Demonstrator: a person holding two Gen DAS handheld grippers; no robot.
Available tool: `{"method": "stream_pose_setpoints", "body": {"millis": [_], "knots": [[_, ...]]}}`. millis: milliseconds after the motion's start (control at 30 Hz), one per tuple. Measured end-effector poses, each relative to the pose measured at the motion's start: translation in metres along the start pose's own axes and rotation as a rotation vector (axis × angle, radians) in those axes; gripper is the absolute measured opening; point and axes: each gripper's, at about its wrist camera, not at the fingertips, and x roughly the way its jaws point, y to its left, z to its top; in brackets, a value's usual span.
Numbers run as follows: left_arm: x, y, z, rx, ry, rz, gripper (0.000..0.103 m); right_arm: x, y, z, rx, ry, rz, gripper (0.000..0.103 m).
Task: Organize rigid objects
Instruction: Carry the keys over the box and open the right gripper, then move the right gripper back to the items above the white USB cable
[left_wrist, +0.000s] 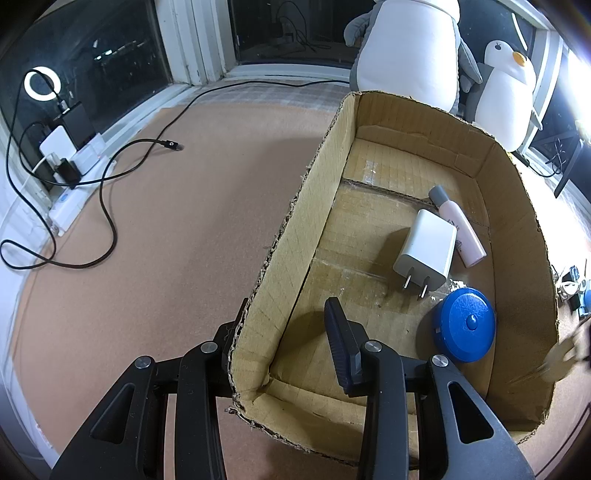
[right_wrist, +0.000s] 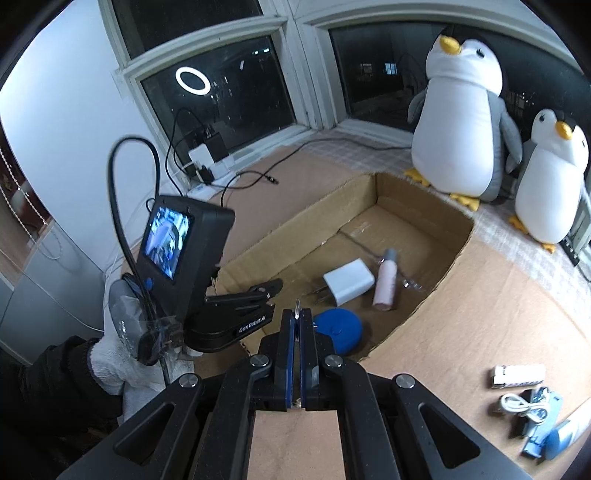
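Left jaws: my left gripper (left_wrist: 284, 332) stood spread wide, straddling the near-left wall of the cardboard box (left_wrist: 517, 206), one finger outside and one inside; the wall itself was not pinched.
Left hand pose: seen from my right wrist, my white-gloved left hand (right_wrist: 122, 332) held the left gripper's handle low at the box's near-left corner, the tool tilted forward, its small screen (right_wrist: 166, 242) facing back.
Right jaws: my right gripper (right_wrist: 297, 321) was pressed together on a thin metal ring (right_wrist: 297, 306) that poked up between the pads; what hung from it I could not tell.
Right hand pose: it hovered over the brown surface (right_wrist: 461, 295) just before the box's near end, pointing into the box.
Box contents: a white charger (left_wrist: 424, 251) lay mid-floor, a pink bottle (left_wrist: 461, 229) just beside it, and a blue round case (left_wrist: 463, 325) near the front wall.
Outside the box: a small white box (right_wrist: 519, 374), a coiled white cable (right_wrist: 521, 404) and blue items (right_wrist: 543, 428) lay on the surface to my right.
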Motion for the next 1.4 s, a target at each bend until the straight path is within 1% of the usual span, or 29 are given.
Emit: {"method": "stream_pose_setpoints", "body": {"millis": [233,433,500,533,567,600,633,700,767,800,1000,1100,1267,1400], "knots": [[0.0,0.0,0.0,0.0,-0.001,0.0,0.036,0.024,0.008,-0.011,-0.021,0.053,-0.029,0.002],[0.0,0.0,0.0,0.001,-0.001,0.001,0.036,0.025,0.008,-0.009,-0.011,0.05,-0.037,0.003],[-0.001,0.0,0.001,0.001,-0.001,0.002,0.036,0.024,0.008,-0.009,-0.01,0.045,-0.043,0.013],[-0.001,0.0,0.0,0.002,-0.001,0.002,0.036,0.023,0.008,-0.008,-0.011,0.041,-0.047,0.03],[-0.001,0.001,0.001,0.002,-0.002,0.002,0.036,0.022,0.009,-0.009,-0.011,0.032,-0.054,0.049],[-0.001,0.0,0.001,0.001,-0.001,0.001,0.036,0.02,0.009,-0.009,-0.013,0.021,-0.059,0.056],[-0.001,0.0,0.001,0.001,-0.001,0.002,0.036,0.017,0.009,-0.009,-0.012,0.012,-0.061,0.06],[-0.001,0.0,0.001,0.002,-0.001,0.002,0.036,0.016,0.008,-0.009,-0.003,0.011,-0.065,0.061],[-0.001,0.0,0.001,0.002,-0.001,0.002,0.036,0.013,0.006,-0.01,0.011,0.005,-0.079,0.066],[-0.001,0.001,0.001,0.002,-0.002,0.002,0.036,0.01,0.004,-0.011,0.021,-0.001,-0.087,0.066],[-0.001,0.0,0.001,0.002,-0.001,0.003,0.036,-0.014,-0.016,-0.019,0.094,-0.052,-0.105,0.067],[-0.001,0.001,0.001,0.002,-0.002,0.003,0.036,-0.032,-0.034,-0.03,0.161,-0.08,-0.133,0.068],[-0.001,0.0,0.001,0.003,-0.002,0.005,0.036,-0.064,-0.079,-0.058,0.299,-0.119,-0.192,0.068],[-0.001,0.0,0.001,0.004,-0.002,0.005,0.036,-0.082,-0.116,-0.079,0.379,-0.13,-0.25,0.068]]}}
